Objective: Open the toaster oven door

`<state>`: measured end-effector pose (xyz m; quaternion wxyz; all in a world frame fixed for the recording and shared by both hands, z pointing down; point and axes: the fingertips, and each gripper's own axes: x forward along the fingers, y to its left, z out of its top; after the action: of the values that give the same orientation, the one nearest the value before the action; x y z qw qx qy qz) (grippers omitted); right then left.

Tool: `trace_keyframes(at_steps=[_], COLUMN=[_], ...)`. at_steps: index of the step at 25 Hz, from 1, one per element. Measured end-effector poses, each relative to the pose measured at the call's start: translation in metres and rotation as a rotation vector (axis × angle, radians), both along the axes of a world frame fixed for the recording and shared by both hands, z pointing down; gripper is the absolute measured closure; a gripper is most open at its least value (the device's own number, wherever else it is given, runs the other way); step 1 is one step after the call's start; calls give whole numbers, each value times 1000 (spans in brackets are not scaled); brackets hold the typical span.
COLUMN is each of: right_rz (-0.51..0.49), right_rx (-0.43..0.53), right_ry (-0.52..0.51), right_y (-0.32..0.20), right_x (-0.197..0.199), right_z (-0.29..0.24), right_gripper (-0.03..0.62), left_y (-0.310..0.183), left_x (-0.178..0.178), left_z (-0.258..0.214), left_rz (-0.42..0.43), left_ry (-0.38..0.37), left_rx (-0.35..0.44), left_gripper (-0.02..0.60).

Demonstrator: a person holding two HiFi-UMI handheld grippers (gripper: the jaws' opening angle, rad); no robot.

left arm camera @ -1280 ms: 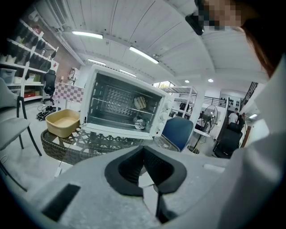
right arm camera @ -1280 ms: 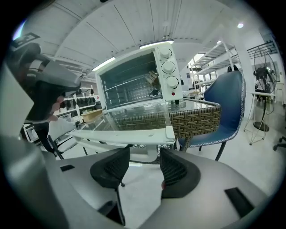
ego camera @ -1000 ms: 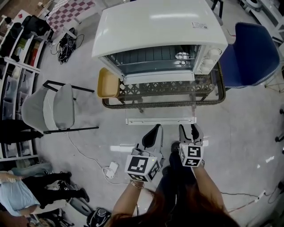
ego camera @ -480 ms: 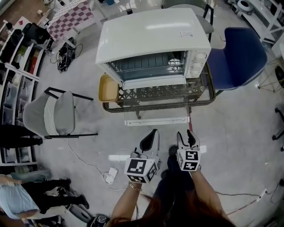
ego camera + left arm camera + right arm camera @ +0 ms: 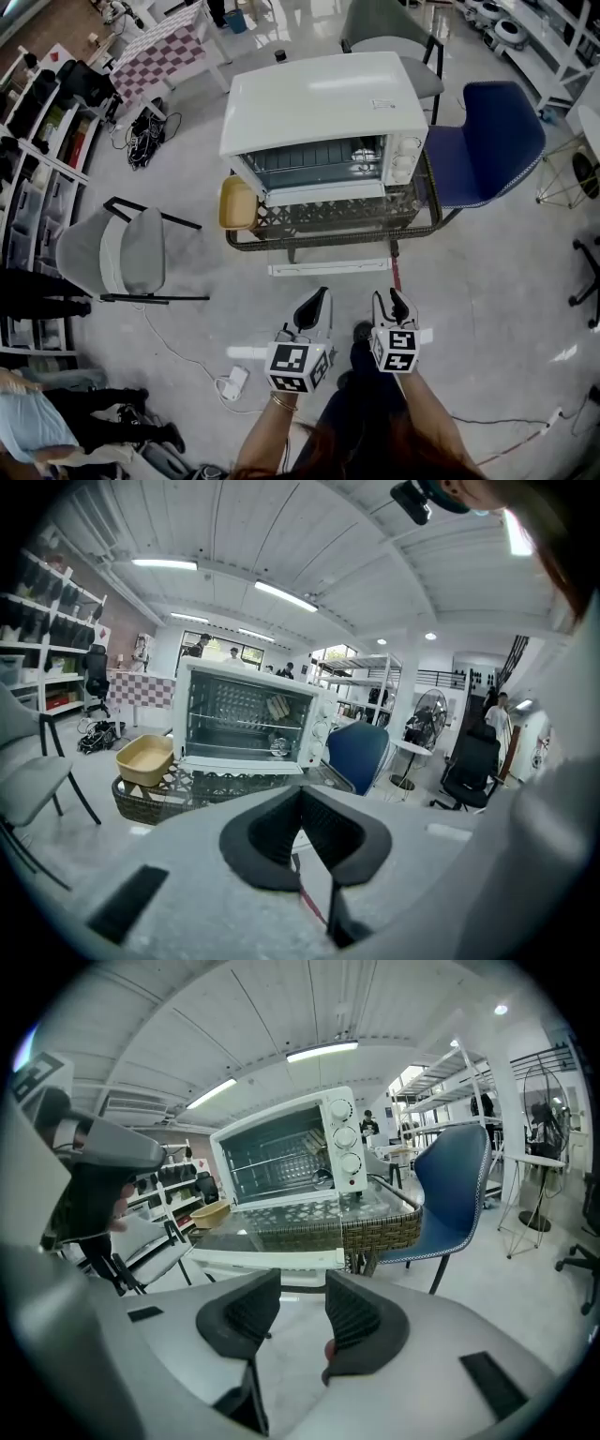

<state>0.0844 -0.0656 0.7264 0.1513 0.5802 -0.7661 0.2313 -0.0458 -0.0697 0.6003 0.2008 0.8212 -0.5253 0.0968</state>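
The white toaster oven [image 5: 323, 103] stands on a glass-topped wicker table [image 5: 427, 220]. Its glass door hangs open and lies level, with the white handle bar [image 5: 328, 267] toward me. The oven [image 5: 286, 1152] and the handle bar [image 5: 267, 1260] also show in the right gripper view, and the oven [image 5: 248, 724] shows in the left gripper view. Both grippers hang in the air short of the handle and touch nothing. My left gripper [image 5: 314, 300] [image 5: 300, 794] is shut and empty. My right gripper [image 5: 392, 302] [image 5: 303, 1288] is open; its jaws have just been closing with nothing between them.
A tan tray [image 5: 236, 202] sits at the table's left end. A blue chair [image 5: 487, 141] stands to the right and a grey folding chair [image 5: 122, 253] to the left. A power strip with cables [image 5: 234, 380] lies on the floor. Shelves line the left wall.
Both grippers have drawn back from the oven and risen, so the oven looks farther off. The right jaws have narrowed. The door lies open throughout.
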Motion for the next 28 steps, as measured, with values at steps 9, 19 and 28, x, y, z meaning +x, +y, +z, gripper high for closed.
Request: trace_keyframes(at_steps=[9, 19, 28], right_rz=[-35, -61, -61], right_rx=[22, 68, 116], right_ry=[-5, -3, -6], right_y=[13, 16, 25], right_x=[-4, -12, -15], right_z=[-44, -95, -141], right_gripper=[480, 527, 566], left_y=[13, 19, 34], left_x=[-4, -6, -7], left_z=[-30, -57, -85], left_rz=[-33, -32, -36], left_ry=[-11, -41, -29], left_rx=[10, 31, 46], left_gripper=[566, 568, 568])
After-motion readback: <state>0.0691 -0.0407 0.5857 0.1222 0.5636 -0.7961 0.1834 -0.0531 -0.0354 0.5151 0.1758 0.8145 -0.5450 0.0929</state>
